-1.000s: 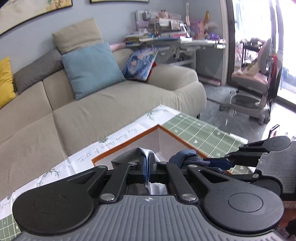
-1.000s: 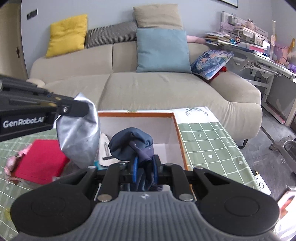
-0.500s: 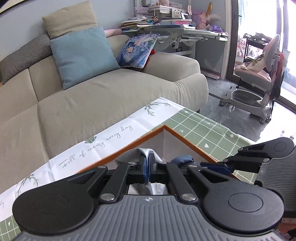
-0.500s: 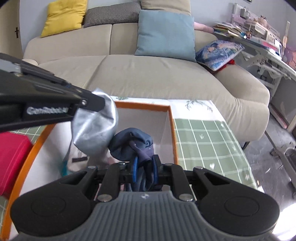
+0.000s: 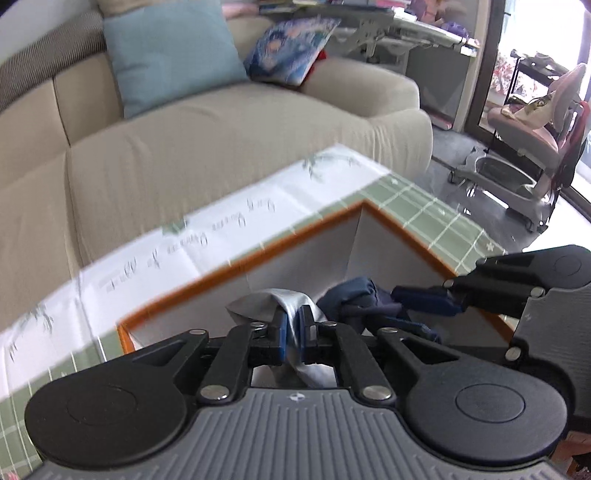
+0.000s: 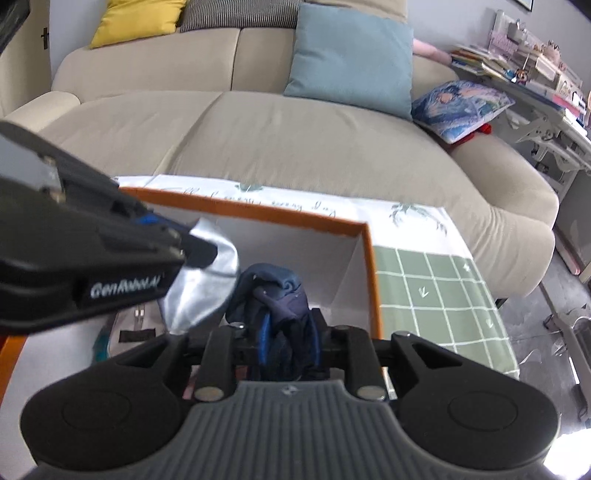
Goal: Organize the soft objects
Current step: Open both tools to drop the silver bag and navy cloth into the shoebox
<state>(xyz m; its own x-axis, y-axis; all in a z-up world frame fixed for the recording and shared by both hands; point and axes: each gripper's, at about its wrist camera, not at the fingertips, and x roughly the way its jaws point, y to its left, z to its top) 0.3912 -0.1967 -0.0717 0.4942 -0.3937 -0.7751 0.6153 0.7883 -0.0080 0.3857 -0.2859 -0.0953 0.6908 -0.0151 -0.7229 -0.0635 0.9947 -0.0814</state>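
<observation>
My left gripper (image 5: 291,332) is shut on a grey cloth (image 5: 273,302) and holds it inside the orange-rimmed white box (image 5: 399,229). My right gripper (image 6: 288,343) is shut on a dark blue cloth (image 6: 273,288) and holds it over the same box (image 6: 369,258), close beside the grey cloth (image 6: 203,288). In the left wrist view the right gripper (image 5: 424,297) comes in from the right with the blue cloth (image 5: 354,299). In the right wrist view the left gripper (image 6: 199,254) comes in from the left. A pale item with a black tab (image 6: 129,332) lies on the box floor.
The box stands on a table with a green checked and white cloth (image 6: 443,280). A beige sofa (image 6: 295,140) with a blue cushion (image 6: 351,59), a yellow cushion (image 6: 136,18) and a patterned cushion (image 6: 461,107) is just behind. A chair (image 5: 524,147) stands on the floor at right.
Both grippers have moved forward and down over the box with their cloths. The red item on the table has left the right wrist view.
</observation>
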